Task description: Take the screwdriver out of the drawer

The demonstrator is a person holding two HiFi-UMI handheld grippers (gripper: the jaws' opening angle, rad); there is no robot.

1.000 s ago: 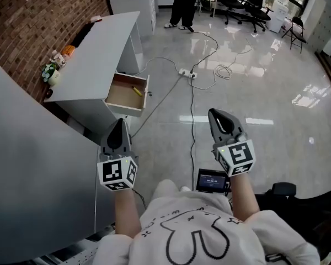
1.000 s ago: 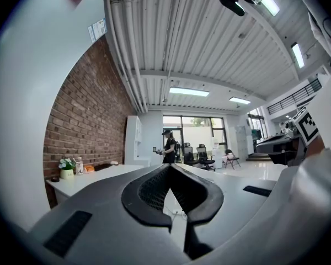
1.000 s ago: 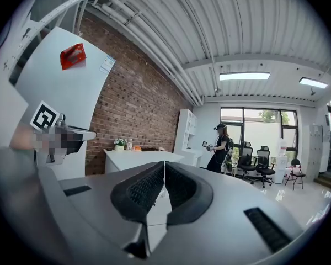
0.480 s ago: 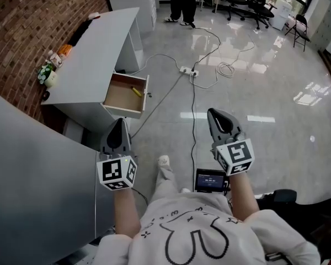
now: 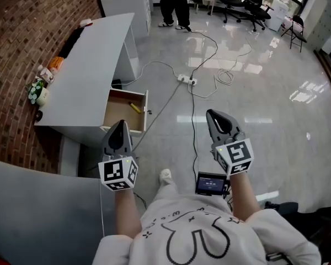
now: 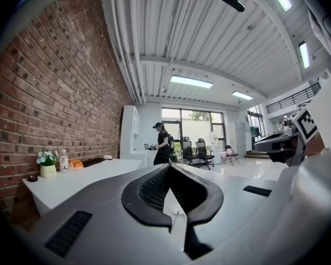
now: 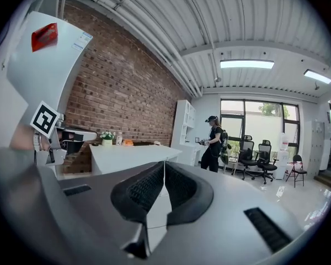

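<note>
two items: left hand-held gripper [image 5: 120, 125] and right hand-held gripper [image 5: 211, 115], both closed, empty, aimed toward open drawer [image 5: 117, 114]; screwdriver [image 5: 135, 107] inside, not yet reached.

Bare floor [image 5: 254, 109] reaches the pulled-out drawer [image 5: 118, 110], open from above; the desk [image 5: 88, 70] bounds its left, cables [image 5: 192, 101] cross nearby.

The yellow screwdriver [image 5: 135, 107] lies in the open drawer [image 5: 117, 112] (white desk [image 5: 88, 70], beside the brick wall [image 5: 22, 37]).

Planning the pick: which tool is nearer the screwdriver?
Left. The left tool is close in front of the drawer holding the screwdriver; the right tool is farther right, over the floor.
</note>
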